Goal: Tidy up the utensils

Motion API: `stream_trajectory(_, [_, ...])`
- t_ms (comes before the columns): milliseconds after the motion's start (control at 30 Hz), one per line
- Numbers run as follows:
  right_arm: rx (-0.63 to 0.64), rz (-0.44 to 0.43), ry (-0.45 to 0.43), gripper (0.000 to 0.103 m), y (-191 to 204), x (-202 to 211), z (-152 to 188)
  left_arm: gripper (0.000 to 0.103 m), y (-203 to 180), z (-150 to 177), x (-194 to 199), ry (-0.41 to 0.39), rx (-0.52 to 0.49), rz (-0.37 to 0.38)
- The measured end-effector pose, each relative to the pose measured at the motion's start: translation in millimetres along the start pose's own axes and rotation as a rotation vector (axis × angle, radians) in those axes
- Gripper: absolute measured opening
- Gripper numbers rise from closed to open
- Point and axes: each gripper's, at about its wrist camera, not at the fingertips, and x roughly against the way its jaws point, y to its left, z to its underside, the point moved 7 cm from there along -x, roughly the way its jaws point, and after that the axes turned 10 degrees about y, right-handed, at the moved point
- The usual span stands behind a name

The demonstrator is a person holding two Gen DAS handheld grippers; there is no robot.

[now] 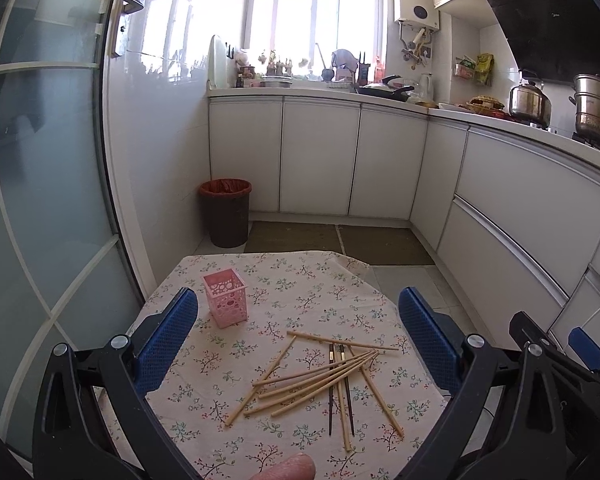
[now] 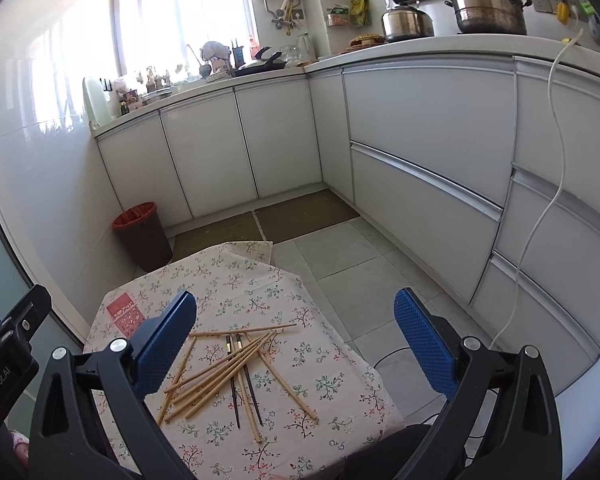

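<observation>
A small table under a floral tablecloth (image 1: 300,280) stands in a white kitchen. Nothing looks sorted yet: the chopsticks (image 1: 324,376) lie loose in a crossed heap at lower centre, and the pink holder (image 1: 225,299), upright at centre left, appears empty. The left gripper (image 1: 298,304) and right gripper (image 2: 296,308) both hang wide open and hold nothing; the heap sits low between the jaws.

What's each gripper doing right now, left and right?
Left gripper: open, holding nothing, above the chopsticks.
Right gripper: open, holding nothing, above the table edge.
</observation>
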Motion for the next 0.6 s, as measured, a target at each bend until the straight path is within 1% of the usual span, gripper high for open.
stream_trajectory(600, [0.0,-0.012,0.008,0.096,0.1,-2.3,0.2,0.096,0.6,1.1,-1.1,0.01,0.006,-0.012])
